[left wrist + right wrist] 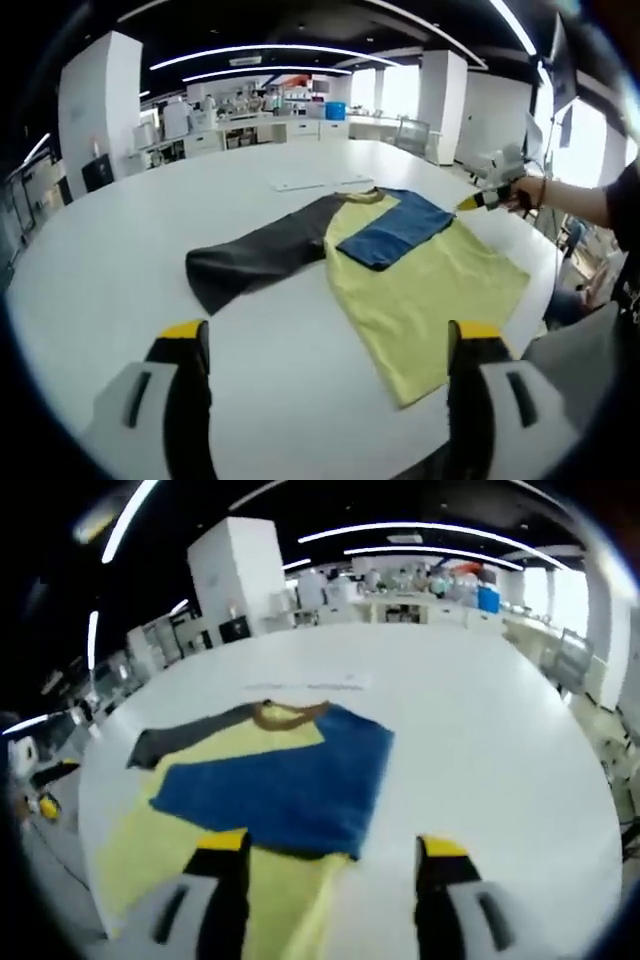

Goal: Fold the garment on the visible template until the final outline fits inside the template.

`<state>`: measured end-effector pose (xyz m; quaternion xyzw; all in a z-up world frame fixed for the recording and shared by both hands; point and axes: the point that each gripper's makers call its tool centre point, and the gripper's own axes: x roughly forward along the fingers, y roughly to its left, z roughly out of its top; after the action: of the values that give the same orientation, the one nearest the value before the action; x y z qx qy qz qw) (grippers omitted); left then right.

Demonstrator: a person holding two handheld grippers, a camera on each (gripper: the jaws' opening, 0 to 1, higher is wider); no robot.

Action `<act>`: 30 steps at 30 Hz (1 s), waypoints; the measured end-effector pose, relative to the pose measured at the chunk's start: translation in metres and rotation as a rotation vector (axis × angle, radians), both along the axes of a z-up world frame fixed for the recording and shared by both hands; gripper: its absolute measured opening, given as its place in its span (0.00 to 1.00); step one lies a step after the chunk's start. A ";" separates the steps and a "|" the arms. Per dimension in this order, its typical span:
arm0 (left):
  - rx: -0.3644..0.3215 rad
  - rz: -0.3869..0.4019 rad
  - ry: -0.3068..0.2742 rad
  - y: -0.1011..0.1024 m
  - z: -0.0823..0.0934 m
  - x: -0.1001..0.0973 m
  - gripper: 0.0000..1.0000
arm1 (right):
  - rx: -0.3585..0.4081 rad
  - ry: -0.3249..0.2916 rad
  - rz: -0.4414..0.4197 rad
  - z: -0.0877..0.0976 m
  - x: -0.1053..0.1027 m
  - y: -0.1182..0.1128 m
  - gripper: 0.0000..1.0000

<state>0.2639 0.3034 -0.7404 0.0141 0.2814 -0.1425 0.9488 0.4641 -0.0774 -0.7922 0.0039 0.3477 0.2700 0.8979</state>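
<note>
A wide white counter (120, 260) takes up the middle of the room, and the garment (420, 290) lies flat on it toward the near right part as the left gripper view has it. Its body is pale yellow, one long sleeve (255, 260) is dark grey and stretches out to the side, and the other sleeve (395, 228), blue, is folded over onto the yellow chest. In the right gripper view the blue sleeve (285, 780) lies across the yellow body (130, 850), with the brownish collar (285, 713) just beyond it and the grey sleeve (175, 738) off to the far side. Farther along the counter lies a thin pale sheet (320, 183), well apart from the garment.

The left tongs (330, 350) hang over bare counter with their jaws wide apart, holding nothing. The right tongs (330, 855) also stand apart and empty, just above the near edge of the blue sleeve; from the left gripper view they (480, 200) sit in a person's hand (522, 193) beside the garment's far edge.
</note>
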 end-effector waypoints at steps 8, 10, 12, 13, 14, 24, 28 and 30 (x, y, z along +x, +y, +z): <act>0.039 0.077 -0.010 0.037 -0.006 0.021 0.88 | 0.076 -0.026 0.018 0.030 -0.014 -0.003 1.00; 0.046 0.103 -0.008 0.045 -0.006 0.025 0.85 | 0.078 -0.030 0.040 0.038 -0.024 -0.003 1.00; 0.053 0.127 -0.012 0.051 -0.008 0.029 0.82 | 0.077 -0.030 0.066 0.043 -0.032 -0.003 1.00; 0.059 0.139 -0.016 0.055 -0.009 0.031 0.78 | 0.076 -0.033 0.066 0.045 -0.033 -0.004 1.00; 0.068 0.151 -0.026 0.060 -0.010 0.035 0.76 | 0.075 -0.038 0.075 0.049 -0.038 -0.004 1.00; 0.097 0.199 -0.017 0.085 -0.030 0.066 0.52 | 0.115 -0.069 0.104 0.079 -0.067 0.000 0.99; 0.066 0.216 -0.005 0.089 -0.045 0.080 0.41 | 0.113 -0.073 0.121 0.085 -0.075 0.001 0.99; 0.083 0.222 0.000 0.094 -0.053 0.086 0.37 | 0.109 -0.076 0.124 0.088 -0.078 0.001 0.99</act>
<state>0.3496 0.3969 -0.7929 0.0223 0.2871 -0.0248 0.9573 0.3859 -0.0763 -0.7045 0.0207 0.2976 0.3435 0.8905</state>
